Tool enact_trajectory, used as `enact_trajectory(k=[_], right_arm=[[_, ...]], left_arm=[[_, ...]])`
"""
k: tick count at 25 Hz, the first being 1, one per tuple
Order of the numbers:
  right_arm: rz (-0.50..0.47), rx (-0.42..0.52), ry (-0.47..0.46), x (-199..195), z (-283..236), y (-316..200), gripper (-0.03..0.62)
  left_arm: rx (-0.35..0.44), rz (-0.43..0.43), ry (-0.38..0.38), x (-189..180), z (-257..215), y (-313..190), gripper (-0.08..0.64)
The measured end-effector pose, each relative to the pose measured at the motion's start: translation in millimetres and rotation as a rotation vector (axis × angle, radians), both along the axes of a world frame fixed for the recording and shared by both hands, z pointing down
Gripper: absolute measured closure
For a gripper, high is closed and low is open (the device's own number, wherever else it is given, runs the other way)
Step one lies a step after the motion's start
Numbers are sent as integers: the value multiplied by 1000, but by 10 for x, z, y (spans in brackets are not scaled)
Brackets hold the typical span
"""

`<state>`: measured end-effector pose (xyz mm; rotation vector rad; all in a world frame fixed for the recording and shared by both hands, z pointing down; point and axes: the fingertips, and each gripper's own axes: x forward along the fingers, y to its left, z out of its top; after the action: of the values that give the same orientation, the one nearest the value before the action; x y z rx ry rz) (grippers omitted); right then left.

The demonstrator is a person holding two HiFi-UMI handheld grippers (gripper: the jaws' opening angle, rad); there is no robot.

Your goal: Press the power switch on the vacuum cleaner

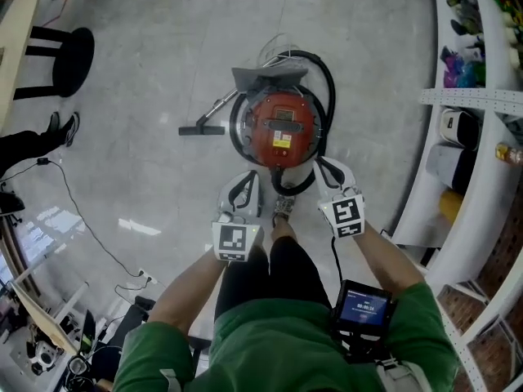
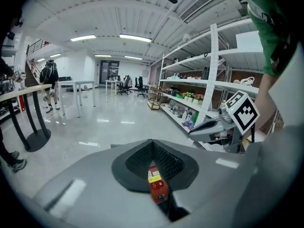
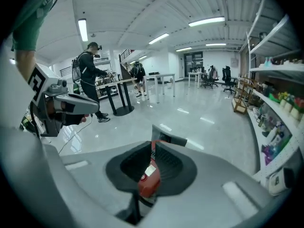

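Note:
A round red vacuum cleaner stands on the grey floor straight ahead of me, with a black hose looped around it. My left gripper hovers just short of its near left side. My right gripper hovers at its near right side. Neither touches it. Both pairs of jaws are shut with nothing held. In the left gripper view, the slit between the jaws of the left gripper shows the red body and a red switch. In the right gripper view, the right gripper frames the same red body.
The vacuum's floor nozzle lies to its left. White shelving with goods runs along the right. A black stool base, another person's shoes and a thin cable are at the left. My own foot is between the grippers.

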<state>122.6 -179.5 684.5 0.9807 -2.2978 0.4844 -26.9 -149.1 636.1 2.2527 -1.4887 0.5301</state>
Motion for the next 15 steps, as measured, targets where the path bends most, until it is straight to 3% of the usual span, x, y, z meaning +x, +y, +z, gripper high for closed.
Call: enact_trajectory(k=[15], right_arm=[[138, 195, -141, 227, -1693, 311, 575]], left_arm=[[205, -43, 37, 62, -1407, 161, 552]])
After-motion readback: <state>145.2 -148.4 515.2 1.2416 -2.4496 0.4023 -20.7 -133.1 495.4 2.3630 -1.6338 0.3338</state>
